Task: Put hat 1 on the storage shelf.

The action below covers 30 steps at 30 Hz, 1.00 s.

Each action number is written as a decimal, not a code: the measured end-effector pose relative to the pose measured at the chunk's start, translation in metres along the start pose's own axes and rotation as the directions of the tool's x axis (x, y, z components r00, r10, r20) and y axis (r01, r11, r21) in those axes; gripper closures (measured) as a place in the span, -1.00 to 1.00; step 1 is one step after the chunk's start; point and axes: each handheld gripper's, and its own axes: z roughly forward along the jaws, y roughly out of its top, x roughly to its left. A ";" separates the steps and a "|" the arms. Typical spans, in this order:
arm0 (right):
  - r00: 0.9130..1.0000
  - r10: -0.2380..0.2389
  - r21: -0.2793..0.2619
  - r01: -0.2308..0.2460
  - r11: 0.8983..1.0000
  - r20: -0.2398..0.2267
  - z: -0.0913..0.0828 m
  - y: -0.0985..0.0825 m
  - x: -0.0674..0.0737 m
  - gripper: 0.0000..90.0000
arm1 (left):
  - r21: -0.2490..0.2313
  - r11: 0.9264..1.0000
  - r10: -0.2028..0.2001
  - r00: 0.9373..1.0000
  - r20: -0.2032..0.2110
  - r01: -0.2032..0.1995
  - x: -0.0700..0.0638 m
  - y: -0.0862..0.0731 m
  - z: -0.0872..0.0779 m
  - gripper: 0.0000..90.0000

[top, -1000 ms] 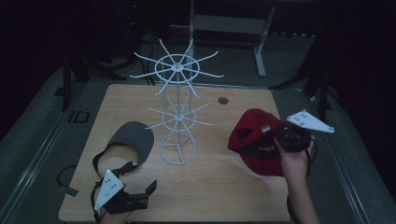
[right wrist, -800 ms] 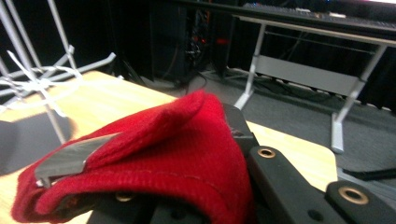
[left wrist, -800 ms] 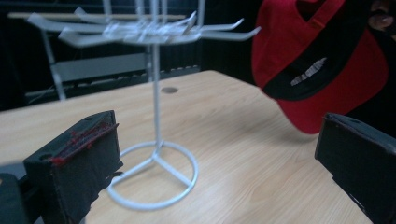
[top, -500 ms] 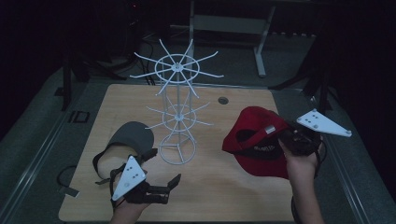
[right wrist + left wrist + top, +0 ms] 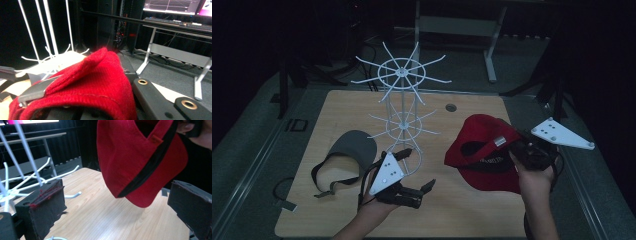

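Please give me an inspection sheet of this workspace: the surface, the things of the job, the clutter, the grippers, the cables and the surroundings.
Surface: wooden table, with a round hole near the far edge.
Job's things: red cap, lifted off the table at its right side; white wire rack, upright at the middle, its hooks bare.
Clutter: grey visor, flat on the table left of the rack.
Grippers: right gripper shut on the cap's back; left gripper open, holding nothing, its jaws towards the cap.
Cables: a dark cable at the table's left edge.
Surroundings: dark room; metal desk frame behind the table.
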 end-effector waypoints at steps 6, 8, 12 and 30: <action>1.000 -0.002 -0.004 0.002 1.000 -0.019 0.000 0.000 0.004 0.98 | 0.008 1.000 -0.004 1.000 0.017 0.004 -0.005 0.004 0.019 -0.92; 1.000 -0.005 -0.003 0.005 1.000 -0.023 0.000 0.000 0.005 0.98 | 0.009 1.000 0.003 1.000 0.015 -0.003 -0.006 0.006 0.022 -0.91; 0.999 -0.002 -0.007 0.002 1.000 -0.033 0.000 0.001 0.007 0.98 | 0.016 0.999 0.030 0.999 0.014 -0.031 -0.011 0.014 0.033 -0.88; 0.996 -0.014 -0.018 0.013 1.000 -0.089 -0.006 0.001 0.016 0.98 | 0.035 0.997 0.065 0.998 0.011 -0.065 -0.015 0.037 0.066 -0.28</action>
